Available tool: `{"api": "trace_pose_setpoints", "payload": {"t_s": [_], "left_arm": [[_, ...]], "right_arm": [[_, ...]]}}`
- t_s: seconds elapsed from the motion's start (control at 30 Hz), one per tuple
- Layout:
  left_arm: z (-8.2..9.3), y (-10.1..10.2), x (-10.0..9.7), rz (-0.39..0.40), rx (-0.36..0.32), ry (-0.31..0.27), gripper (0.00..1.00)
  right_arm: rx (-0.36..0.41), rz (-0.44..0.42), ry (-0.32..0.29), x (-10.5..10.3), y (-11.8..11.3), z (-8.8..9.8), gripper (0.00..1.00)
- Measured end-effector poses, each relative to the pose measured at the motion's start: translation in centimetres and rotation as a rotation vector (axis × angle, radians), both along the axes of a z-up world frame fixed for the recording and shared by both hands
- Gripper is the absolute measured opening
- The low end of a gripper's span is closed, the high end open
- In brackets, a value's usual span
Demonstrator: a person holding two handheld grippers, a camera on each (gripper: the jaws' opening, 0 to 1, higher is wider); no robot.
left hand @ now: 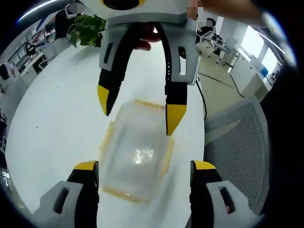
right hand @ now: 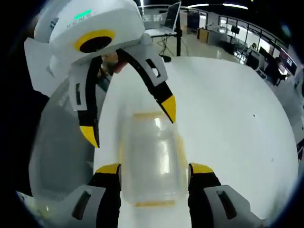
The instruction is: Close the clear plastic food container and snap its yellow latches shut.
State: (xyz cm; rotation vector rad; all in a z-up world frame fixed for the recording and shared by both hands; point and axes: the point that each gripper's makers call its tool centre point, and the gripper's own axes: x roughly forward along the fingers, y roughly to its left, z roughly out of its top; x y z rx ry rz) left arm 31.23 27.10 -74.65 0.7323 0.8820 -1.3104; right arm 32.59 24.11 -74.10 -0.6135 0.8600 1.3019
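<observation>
While both grippers straddle the clear food container point(left hand: 135, 152), jaws released | yellow latches point(left hand: 167, 154) seemingly unsnapped | uneven press could skid it across white table point(left hand: 52, 123).

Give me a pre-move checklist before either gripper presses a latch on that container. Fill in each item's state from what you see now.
1. Lid on the clear plastic food container: appears seated, ok.
2. Yellow latches snapped down: cannot tell; their position is blurred.
3. Left gripper open and straddling the container: ok.
4. Right gripper open, with the container between its jaws: ok.
5. Container flat on the white table: ok.
6. Grippers out of each other's way: not ok; they face each other across the container, tips close together.
</observation>
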Motion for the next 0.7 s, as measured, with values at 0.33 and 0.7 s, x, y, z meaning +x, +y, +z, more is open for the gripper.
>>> {"api": "trace_pose_setpoints", "payload": {"t_s": [0.33, 0.7], "left_arm": [[-0.7, 0.8, -0.1, -0.078, 0.035, 0.015, 0.78], [-1.0, 1.5, 0.1, -0.126, 0.059, 0.038, 0.76]], "right_arm": [[-0.045, 0.025, -0.007, -1.1, -0.6, -0.4, 0.56], [-0.07, 0.005, -0.011, -1.3, -1.2, -0.8, 0.56]]}}
